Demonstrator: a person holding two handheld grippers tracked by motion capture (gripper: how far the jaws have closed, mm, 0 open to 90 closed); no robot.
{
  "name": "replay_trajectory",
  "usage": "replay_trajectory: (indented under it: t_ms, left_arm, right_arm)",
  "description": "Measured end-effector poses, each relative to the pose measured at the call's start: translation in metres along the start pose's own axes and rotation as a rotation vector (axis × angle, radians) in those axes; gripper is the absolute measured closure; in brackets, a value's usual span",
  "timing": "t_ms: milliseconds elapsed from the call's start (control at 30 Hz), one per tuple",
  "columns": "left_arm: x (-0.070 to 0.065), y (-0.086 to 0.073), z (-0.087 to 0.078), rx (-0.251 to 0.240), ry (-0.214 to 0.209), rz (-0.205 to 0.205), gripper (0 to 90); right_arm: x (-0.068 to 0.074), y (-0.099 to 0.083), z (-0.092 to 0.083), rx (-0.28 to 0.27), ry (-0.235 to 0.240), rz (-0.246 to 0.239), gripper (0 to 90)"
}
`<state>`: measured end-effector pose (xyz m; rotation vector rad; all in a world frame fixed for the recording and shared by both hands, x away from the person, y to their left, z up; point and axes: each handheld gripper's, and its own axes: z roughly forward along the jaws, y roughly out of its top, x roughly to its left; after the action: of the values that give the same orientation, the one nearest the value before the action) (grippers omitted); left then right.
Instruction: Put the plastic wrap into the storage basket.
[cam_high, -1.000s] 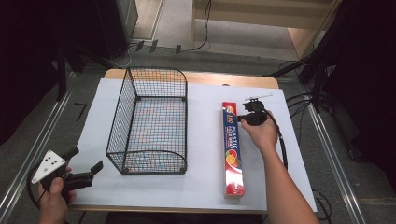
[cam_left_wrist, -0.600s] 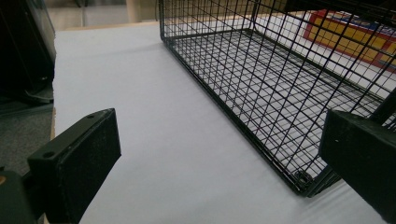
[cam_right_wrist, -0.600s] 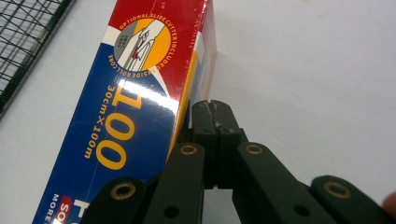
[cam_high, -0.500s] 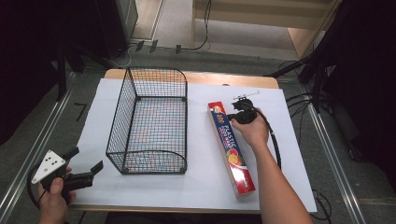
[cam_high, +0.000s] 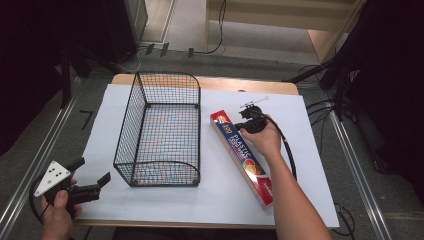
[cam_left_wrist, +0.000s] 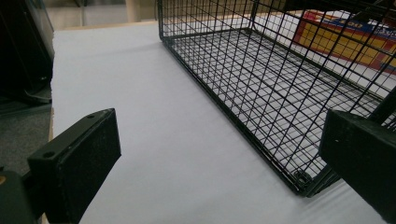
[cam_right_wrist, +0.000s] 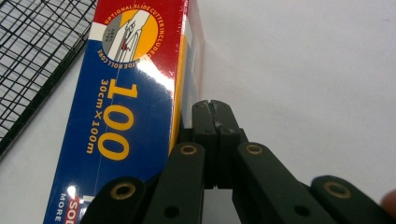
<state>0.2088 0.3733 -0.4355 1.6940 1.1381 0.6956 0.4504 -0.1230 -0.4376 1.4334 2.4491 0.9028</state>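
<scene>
Counter (cam_high: 150, 210): covered by a white sheet; a wooden edge shows at the far side in the high view.
Wire basket (cam_high: 162, 130): black mesh, open top, standing upright left of centre on the sheet, long axis running away from the person. Nothing inside it.
Plastic wrap box (cam_high: 242, 156): long, red, blue and yellow, lying flat to the right of the basket, near it but apart. Skewed: far end towards the basket, near end angled to the person's right. Print readable in the right gripper view (cam_right_wrist: 126, 93): "100", "30cm x 100m".
Right gripper (cam_high: 250, 125): held in the right hand (cam_high: 265, 139), at the far part of the box, against its right-hand long edge.
Right jaws: together, tips pressed to each other, nothing between them; in the right gripper view they sit just beside the box's side edge, low over the sheet. Contact with the box: cannot tell.
Left gripper (cam_high: 92, 181): held in the left hand (cam_high: 59, 215) at the near left corner of the counter, pointing towards the basket's near left corner.
Left jaws: wide apart, nothing between them; the basket (cam_left_wrist: 280, 93) is ahead, not touched.
</scene>
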Motion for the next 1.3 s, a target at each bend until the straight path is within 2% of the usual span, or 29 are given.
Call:
replay_trajectory:
  t_ms: [67, 133, 167, 200, 300, 333, 367, 400, 433, 467, 500, 533, 567, 600, 633, 667, 733, 833, 933, 1000, 1167, 1300]
  left_arm:
    - [0.0, 0.0, 0.0, 0.001, 0.002, 0.0, 0.0]
    - [0.001, 0.0, -0.001, 0.001, 0.004, -0.002, 0.0]
    - [0.001, -0.001, -0.001, 0.001, 0.003, -0.003, 0.0]
    - [0.002, -0.001, -0.001, -0.001, 0.004, -0.006, 0.0]
    - [0.002, -0.001, -0.002, -0.006, 0.006, -0.008, 0.0]
    - [0.002, -0.001, -0.002, -0.006, 0.007, -0.008, 0.0]
    - [0.002, -0.001, -0.002, -0.006, 0.008, -0.008, 0.0]
    - [0.002, -0.001, -0.002, -0.006, 0.008, -0.008, 0.0]
    - [0.002, -0.001, -0.002, -0.006, 0.009, -0.006, 0.0]
    - [0.002, 0.0, -0.002, -0.006, 0.007, -0.006, 0.0]
    - [0.001, 0.0, -0.001, -0.006, 0.006, -0.006, 0.0]
    - [0.001, 0.0, -0.001, -0.006, 0.006, -0.006, 0.0]
    - [0.001, 0.0, -0.001, -0.001, 0.005, -0.001, 0.0]
    - [0.001, 0.0, -0.001, 0.001, 0.005, -0.002, 0.0]
    - [0.001, 0.0, 0.0, 0.004, 0.007, -0.002, 0.0]
    - [0.001, 0.0, 0.0, 0.004, 0.007, -0.001, 0.0]
    - [0.0, 0.0, 0.0, 0.002, 0.006, 0.001, 0.0]
    - [0.0, 0.0, 0.0, 0.001, 0.006, 0.001, 0.0]
    - [0.001, 0.0, -0.001, 0.003, 0.009, 0.0, 0.0]
    - [0.001, 0.0, -0.001, 0.002, 0.009, 0.001, 0.0]
    - [-0.001, 0.0, -0.001, -0.001, 0.005, 0.002, 0.0]
    - [-0.001, 0.0, 0.0, 0.003, 0.007, 0.001, 0.0]
  right_arm:
    - [0.001, 0.0, 0.0, 0.01, -0.018, -0.002, 90.0]
    - [-0.001, 0.0, -0.003, -0.013, -0.033, 0.013, 90.0]
    - [-0.002, 0.001, -0.005, -0.022, -0.053, 0.024, 90.0]
    - [-0.005, 0.0, -0.01, -0.028, -0.094, 0.047, 85.7]
    - [-0.008, -0.001, -0.014, -0.012, -0.093, 0.044, 82.6]
    - [-0.011, -0.003, -0.019, -0.007, -0.099, 0.053, 77.3]
    - [-0.012, -0.004, -0.021, -0.004, -0.084, 0.062, 69.6]
    - [-0.012, -0.004, -0.021, -0.004, -0.084, 0.062, 69.6]
    - [-0.012, -0.005, -0.023, 0.019, -0.089, 0.073, 64.2]
    - [-0.011, -0.006, -0.025, 0.042, -0.093, 0.062, 58.2]
    - [-0.008, -0.008, -0.029, 0.077, -0.121, 0.031, 42.9]
    - [-0.008, -0.008, -0.029, 0.077, -0.121, 0.031, 42.9]
    - [-0.007, -0.01, -0.03, 0.087, -0.135, 0.021, 39.2]
    - [-0.006, -0.012, -0.034, 0.099, -0.132, 0.014, 37.8]
    - [-0.008, -0.016, -0.043, 0.084, -0.121, 0.027, 35.7]
    - [-0.008, -0.016, -0.043, 0.084, -0.121, 0.027, 35.7]
    - [-0.011, -0.019, -0.054, 0.08, -0.105, 0.066, 30.7]
    - [-0.01, -0.022, -0.062, 0.082, -0.109, 0.065, 30.7]
    - [-0.007, -0.028, -0.071, 0.097, -0.068, 0.049, 27.5]
    - [-0.004, -0.033, -0.076, 0.107, -0.058, 0.045, 27.5]
    - [0.001, -0.046, -0.083, 0.103, -0.033, 0.062, 28.2]
    - [0.004, -0.055, -0.083, 0.119, 0.006, 0.081, 27.6]
